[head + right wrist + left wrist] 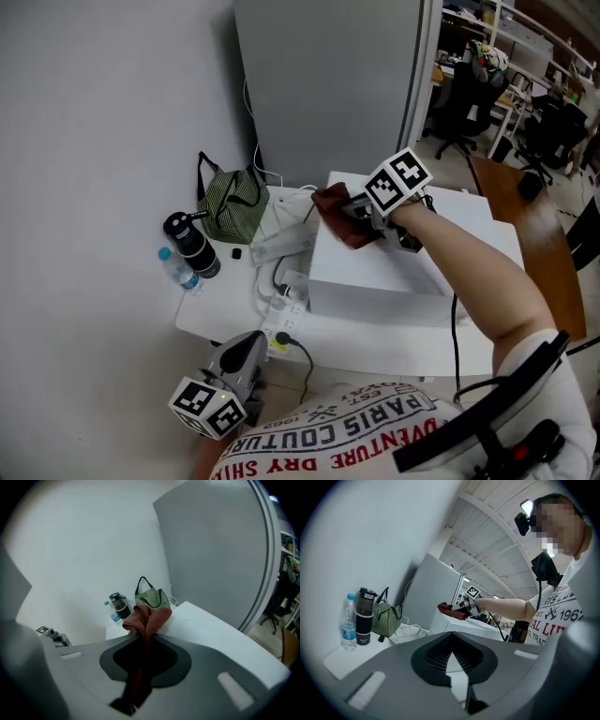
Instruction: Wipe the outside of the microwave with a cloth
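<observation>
Right now the right gripper (359, 214) is pinching the cloth (336, 210), its jaws pressing together on a bunched fold of it. The free wad is resting on the top panel of the microwave (394, 272), near the panel's upper-left corner at the centre of the head view.

To wipe well, I judge the wad should be pressed flat against the panel under a firm pinch. It should then be drawn in long overlapping strokes toward the right of the frame, steering clear of the cables (278, 274) lying just beside the microwave's left wall.

The cloth is forming a narrow gathered strip, with its long axis running out along the jaws toward the upper left of the head view.

The left gripper (246, 354) is hanging low at the bottom left, its jaws pressing together on nothing.
</observation>
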